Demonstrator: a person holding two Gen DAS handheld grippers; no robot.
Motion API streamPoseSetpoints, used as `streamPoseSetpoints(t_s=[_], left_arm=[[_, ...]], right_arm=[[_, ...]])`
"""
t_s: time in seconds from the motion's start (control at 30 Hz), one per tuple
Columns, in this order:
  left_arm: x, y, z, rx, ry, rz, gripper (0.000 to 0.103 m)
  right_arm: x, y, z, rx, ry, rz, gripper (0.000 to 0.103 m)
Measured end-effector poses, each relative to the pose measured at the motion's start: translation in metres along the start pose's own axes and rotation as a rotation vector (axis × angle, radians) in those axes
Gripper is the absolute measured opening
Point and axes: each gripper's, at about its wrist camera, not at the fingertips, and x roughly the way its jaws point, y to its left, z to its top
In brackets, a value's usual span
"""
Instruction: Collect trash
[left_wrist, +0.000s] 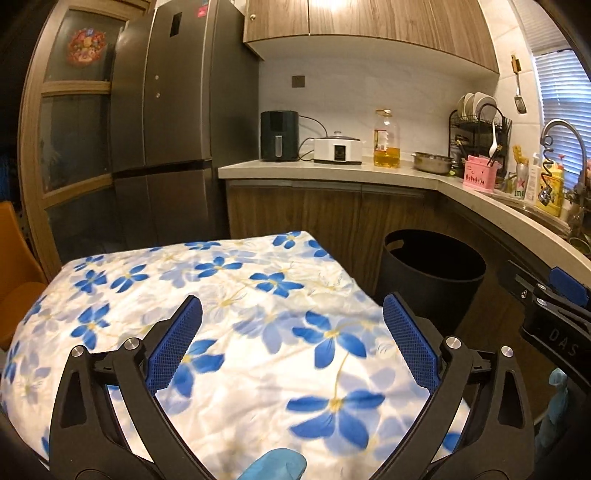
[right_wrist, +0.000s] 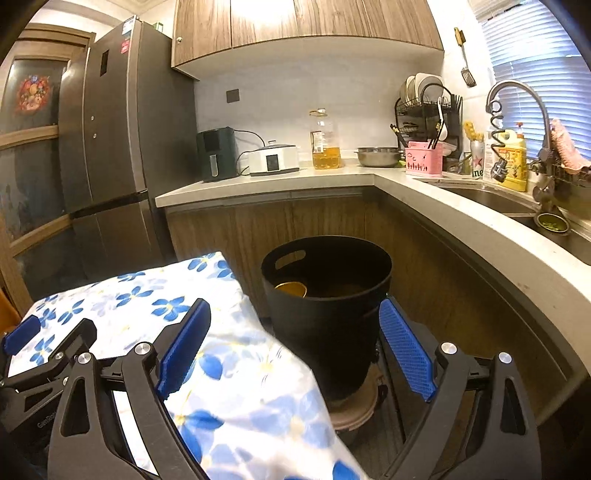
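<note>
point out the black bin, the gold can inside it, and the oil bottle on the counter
black bin (right_wrist: 325, 332), right wrist view, on its front outer wall.
gold can (right_wrist: 291, 288), right wrist view, on its round top, inside the bin.
oil bottle (left_wrist: 386, 149), left wrist view, on its oil-filled lower body.

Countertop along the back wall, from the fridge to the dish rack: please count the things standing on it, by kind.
Air fryer: 1
White cooker: 1
Oil bottle: 1
Steel bowl: 1
Total: 4
</note>
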Motion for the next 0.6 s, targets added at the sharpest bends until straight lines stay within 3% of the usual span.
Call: streamPoseSetpoints(t_s=[0.13,0.6], left_arm=[[-0.025,0.015,-0.012,-0.01,-0.001,0.006,0.097],[-0.087,0.047,-0.036,-0.04,-0.019,0.02,0.097]], right_arm=[[-0.029,0.01,-0.01,-0.012,-0.006,0.013,0.094],[-0.1,0.044,-0.038,-0.066,-0.048,0.054,0.094]])
